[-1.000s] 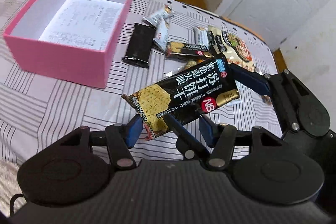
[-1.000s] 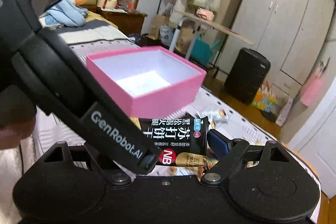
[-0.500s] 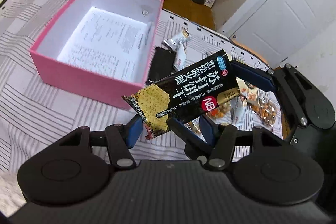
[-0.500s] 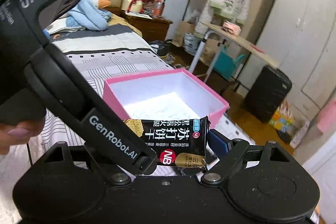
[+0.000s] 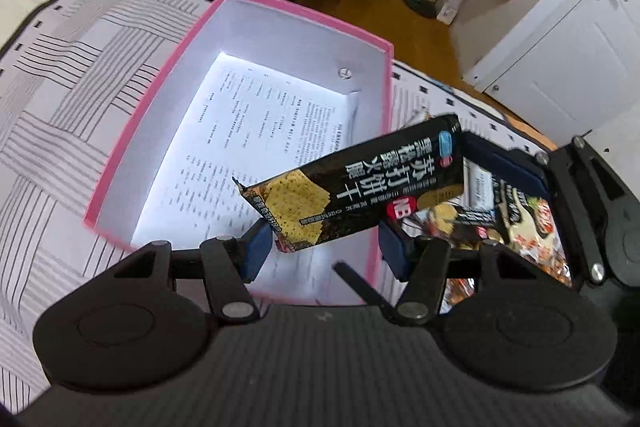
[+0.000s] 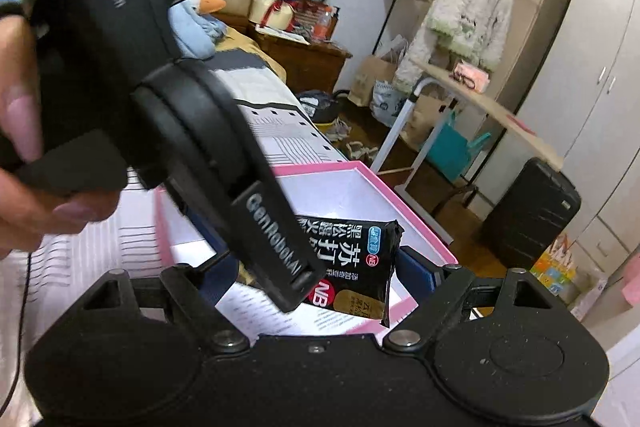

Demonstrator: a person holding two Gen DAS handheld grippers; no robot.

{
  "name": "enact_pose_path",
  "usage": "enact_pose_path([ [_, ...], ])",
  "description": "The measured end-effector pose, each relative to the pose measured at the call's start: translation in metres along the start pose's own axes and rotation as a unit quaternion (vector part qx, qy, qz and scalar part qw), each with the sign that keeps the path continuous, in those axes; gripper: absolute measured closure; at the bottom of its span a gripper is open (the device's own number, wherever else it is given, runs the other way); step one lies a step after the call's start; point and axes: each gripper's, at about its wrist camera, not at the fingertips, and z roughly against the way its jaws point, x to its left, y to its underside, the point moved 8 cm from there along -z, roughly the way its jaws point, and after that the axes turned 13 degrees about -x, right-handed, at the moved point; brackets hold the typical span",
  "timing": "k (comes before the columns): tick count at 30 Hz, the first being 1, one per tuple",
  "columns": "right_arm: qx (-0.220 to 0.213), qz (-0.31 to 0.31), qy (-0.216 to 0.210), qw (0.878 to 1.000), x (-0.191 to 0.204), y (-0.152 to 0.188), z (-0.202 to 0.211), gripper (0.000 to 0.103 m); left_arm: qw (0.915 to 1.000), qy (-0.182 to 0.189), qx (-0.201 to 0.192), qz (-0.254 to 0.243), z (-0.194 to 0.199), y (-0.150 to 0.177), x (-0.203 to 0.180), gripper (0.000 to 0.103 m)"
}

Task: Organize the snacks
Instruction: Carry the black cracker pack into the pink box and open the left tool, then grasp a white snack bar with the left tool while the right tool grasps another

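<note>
A black cracker packet (image 5: 356, 187) with a yellow cracker picture hangs over the open pink box (image 5: 168, 75). Both grippers hold it by its ends. My left gripper (image 5: 324, 247) is shut on its lower end. My right gripper (image 6: 320, 275) is shut on its upper end, and one of its blue fingers (image 5: 504, 163) shows at the packet's top right corner. The packet also shows in the right wrist view (image 6: 352, 267), partly hidden by the left gripper's body. The box (image 6: 400, 195) holds only a printed sheet of paper (image 5: 256, 155).
The box sits on a striped bedsheet (image 5: 60, 131). Several more snack packets (image 5: 520, 219) lie on the sheet right of the box. Beyond the bed are a black suitcase (image 6: 528, 211), a white wardrobe (image 6: 592, 99) and a clothes rack (image 6: 468, 23).
Both grippers have carried the cracker packet from above the snack pile leftwards to above the pink box. The box now lies directly under the packet.
</note>
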Motion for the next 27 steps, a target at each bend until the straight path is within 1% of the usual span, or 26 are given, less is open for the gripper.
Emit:
enact_pose_path([
  [4, 0.009, -0.040, -0.016, 0.999, -0.019, 0.004, -0.036, 0.015, 0.9995, 0.001, 0.026, 0.019, -0.038, -0.012, 0.013, 0.046],
  [6, 0.021, -0.052, -0.020, 0.998, -0.025, 0.012, -0.050, 0.015, 0.9991, -0.006, 0.029, 0.029, -0.055, -0.019, 0.021, 0.047],
  [11, 0.044, -0.062, -0.025, 0.997, -0.033, 0.030, -0.078, 0.015, 0.9972, -0.011, 0.055, 0.048, -0.096, -0.024, 0.034, 0.046],
  [14, 0.060, -0.071, -0.018, 0.996, -0.036, 0.040, -0.086, 0.014, 0.9964, -0.024, 0.058, 0.057, -0.112, -0.022, 0.039, 0.040],
  [16, 0.064, -0.067, -0.006, 0.996, -0.036, 0.042, -0.084, 0.014, 0.9972, -0.026, 0.052, 0.048, -0.114, -0.022, 0.039, 0.038],
  [18, 0.051, -0.059, 0.001, 0.997, -0.036, 0.040, -0.071, 0.014, 0.9980, -0.029, 0.039, 0.039, -0.110, -0.022, 0.038, 0.035],
  [19, 0.046, -0.061, 0.000, 0.997, -0.039, 0.039, -0.064, 0.014, 0.9986, -0.027, 0.029, 0.034, -0.106, -0.023, 0.037, 0.031],
  [21, 0.032, -0.080, -0.004, 0.996, -0.044, 0.035, -0.044, 0.013, 0.9994, -0.008, 0.014, 0.030, -0.094, -0.024, 0.033, 0.027],
  [23, 0.022, -0.093, -0.003, 0.995, -0.048, 0.031, -0.023, 0.013, 0.9993, 0.019, 0.002, 0.031, -0.077, -0.025, 0.026, 0.027],
  [27, 0.006, -0.093, 0.017, 0.995, -0.057, 0.025, 0.021, 0.013, 0.9987, 0.043, -0.026, 0.004, -0.044, -0.030, 0.011, 0.027],
])
